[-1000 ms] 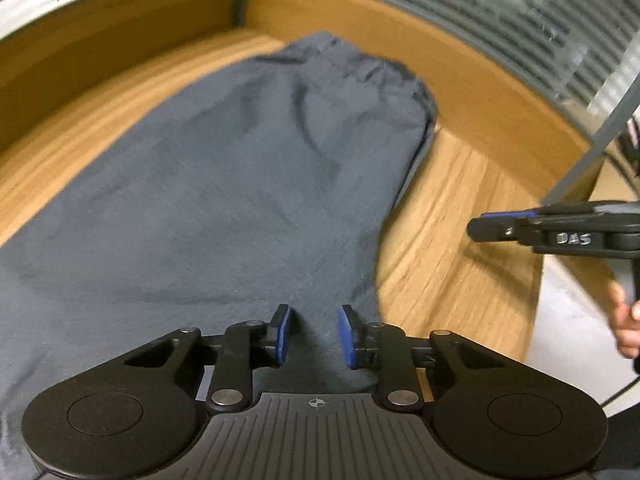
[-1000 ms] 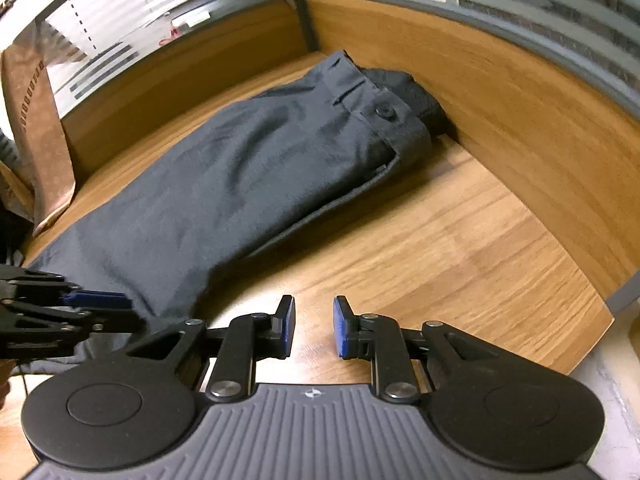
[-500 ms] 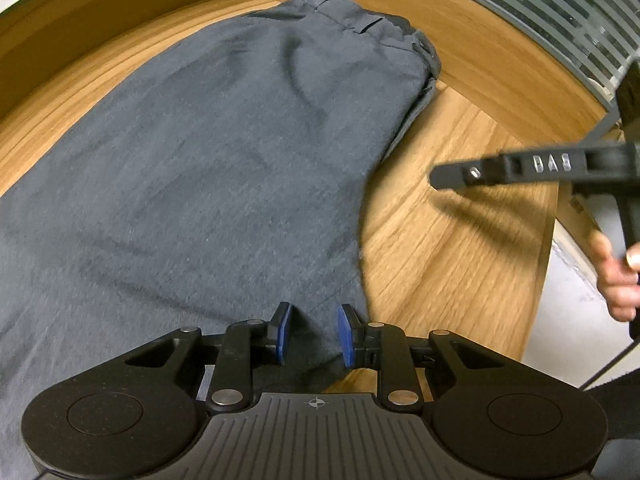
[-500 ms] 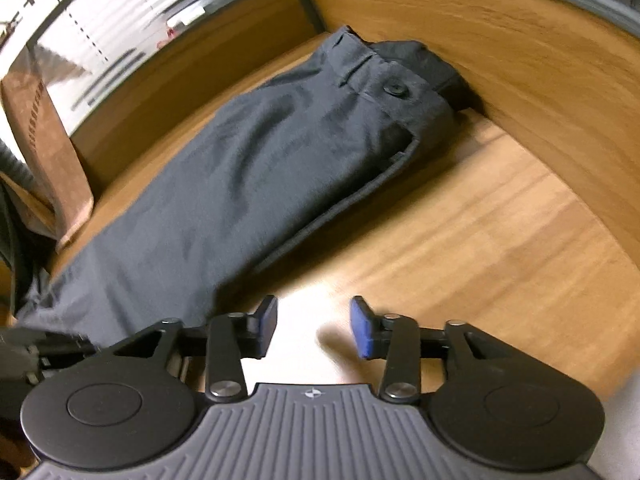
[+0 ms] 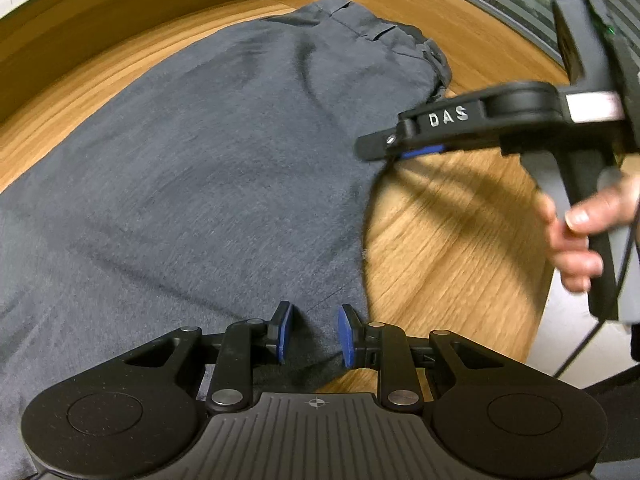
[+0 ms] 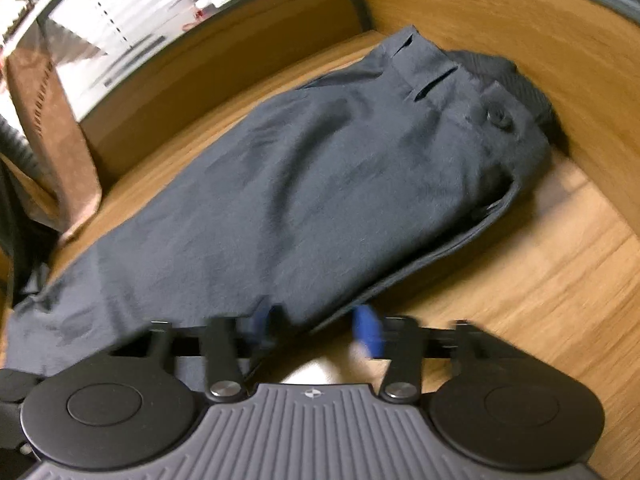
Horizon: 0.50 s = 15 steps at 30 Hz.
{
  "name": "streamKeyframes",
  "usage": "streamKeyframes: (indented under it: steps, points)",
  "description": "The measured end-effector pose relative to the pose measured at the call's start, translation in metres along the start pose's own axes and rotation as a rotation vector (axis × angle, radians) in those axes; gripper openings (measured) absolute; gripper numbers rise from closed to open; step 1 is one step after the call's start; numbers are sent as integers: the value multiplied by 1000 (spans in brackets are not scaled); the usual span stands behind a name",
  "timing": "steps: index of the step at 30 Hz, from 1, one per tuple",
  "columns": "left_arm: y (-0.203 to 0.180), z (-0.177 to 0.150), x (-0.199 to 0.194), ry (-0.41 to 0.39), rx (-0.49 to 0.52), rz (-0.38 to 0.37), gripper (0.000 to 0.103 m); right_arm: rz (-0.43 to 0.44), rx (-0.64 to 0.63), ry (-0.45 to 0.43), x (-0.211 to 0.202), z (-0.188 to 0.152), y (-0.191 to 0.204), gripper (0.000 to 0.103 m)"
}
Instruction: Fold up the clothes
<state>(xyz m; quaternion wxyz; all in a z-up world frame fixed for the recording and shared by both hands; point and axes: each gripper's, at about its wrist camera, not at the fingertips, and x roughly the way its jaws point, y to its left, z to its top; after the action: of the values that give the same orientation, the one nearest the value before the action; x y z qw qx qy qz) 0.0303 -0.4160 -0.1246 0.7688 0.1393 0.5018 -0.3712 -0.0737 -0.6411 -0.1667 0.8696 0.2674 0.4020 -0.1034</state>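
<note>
Dark grey trousers (image 5: 208, 168) lie flat along the wooden table, folded lengthwise, waistband (image 6: 472, 92) and button at the far end. My left gripper (image 5: 311, 334) hovers open over the near right edge of the leg fabric, nothing between its blue pads. My right gripper (image 6: 316, 330) is open wide at the trousers' (image 6: 320, 184) lower edge, blurred by motion. It also appears from the side (image 5: 376, 148) in the left wrist view, its tip over the trousers' right edge, held by a hand (image 5: 584, 232).
The wooden table (image 5: 448, 240) has raised wooden walls (image 6: 500, 16) behind and to the right. A brown patterned bag (image 6: 44, 128) stands at the left end. Bare tabletop (image 6: 540, 292) lies right of the trousers; the table's edge (image 5: 548, 280) is near the hand.
The right gripper has opened wider and moved left onto the trousers' edge. The left gripper has shifted slightly forward along the leg and stays open.
</note>
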Motion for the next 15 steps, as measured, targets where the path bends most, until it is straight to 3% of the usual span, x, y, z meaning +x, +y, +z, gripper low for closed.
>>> streamKeyframes:
  steps: [1, 2, 8, 9, 11, 12, 15]
  points:
    - [0, 0, 0, -1, -4, 2, 27, -17, -3, -6, 0, 3, -1, 17]
    - [0, -1, 0, -2, -8, 1, 27, -34, -7, -12, -1, 7, -2, 15]
    - [6, -4, -3, -5, -33, -18, 27, -103, -41, -37, -7, 24, -11, 16]
    - [7, -5, -3, -7, -45, -18, 27, -118, -78, -33, -9, 25, -10, 17]
    - [7, -6, -6, -2, -55, -11, 27, -148, -157, -22, -13, 27, -7, 38]
    - [7, -8, -8, -2, -62, -9, 27, -163, -197, -17, -15, 27, -5, 43]
    - [12, -17, -15, -13, -96, -10, 27, -191, -335, -18, -33, 27, 3, 51]
